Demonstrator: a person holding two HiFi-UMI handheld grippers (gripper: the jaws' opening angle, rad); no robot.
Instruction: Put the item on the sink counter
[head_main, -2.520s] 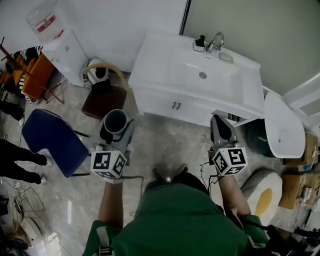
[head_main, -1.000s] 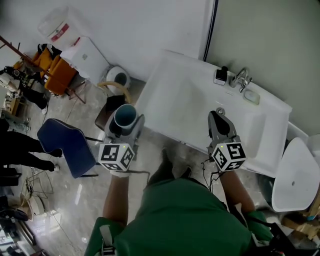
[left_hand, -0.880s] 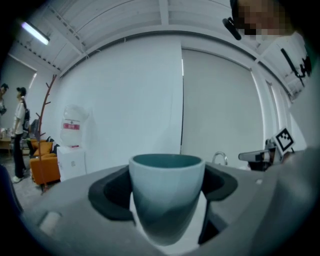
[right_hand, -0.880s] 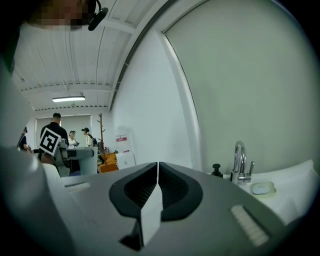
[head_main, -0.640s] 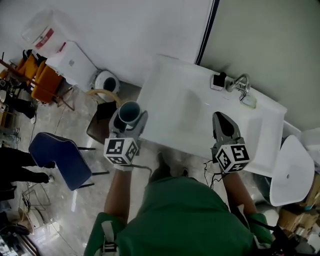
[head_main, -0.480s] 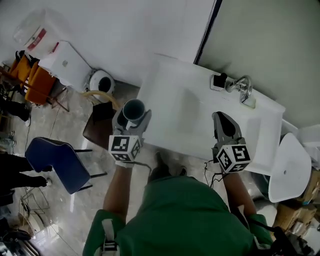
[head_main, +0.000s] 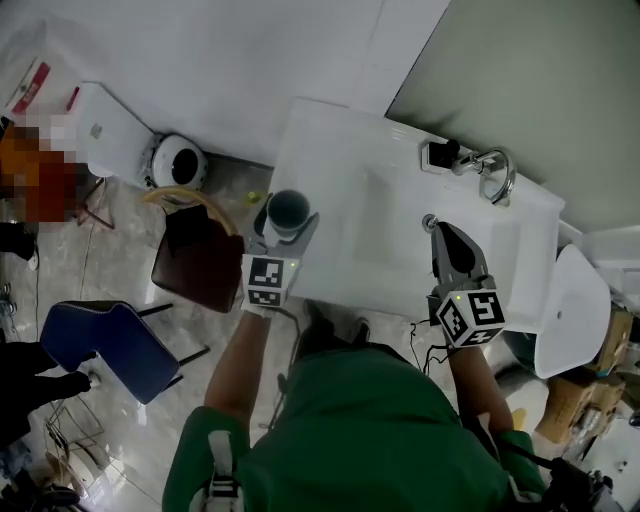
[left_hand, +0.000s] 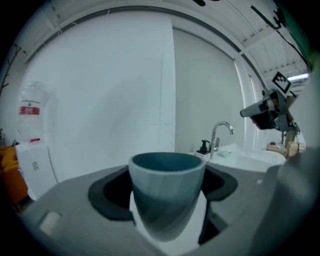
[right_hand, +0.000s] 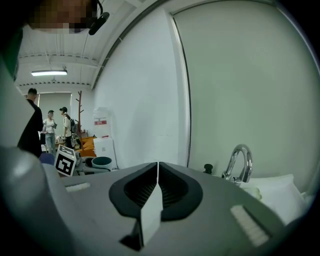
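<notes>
A blue-grey cup (head_main: 288, 213) stands upright between the jaws of my left gripper (head_main: 289, 224), which is shut on it. In the left gripper view the cup (left_hand: 167, 192) fills the middle, clamped on both sides. It hangs over the left front edge of the white sink counter (head_main: 330, 170). My right gripper (head_main: 447, 243) is shut with nothing in it, held over the counter's front right part near the basin. In the right gripper view its jaws (right_hand: 157, 172) meet edge to edge.
A chrome faucet (head_main: 492, 172) and a small dark bottle (head_main: 442, 155) stand at the back of the counter. On the floor to the left are a brown stool (head_main: 196, 258), a blue chair (head_main: 95, 340) and a white bin (head_main: 178, 160). A white round lid (head_main: 570, 305) lies right of the sink.
I have stepped closer to the sink. The left gripper has carried the cup forward and right, from beside the counter to over its left front edge. The right gripper stays shut.
</notes>
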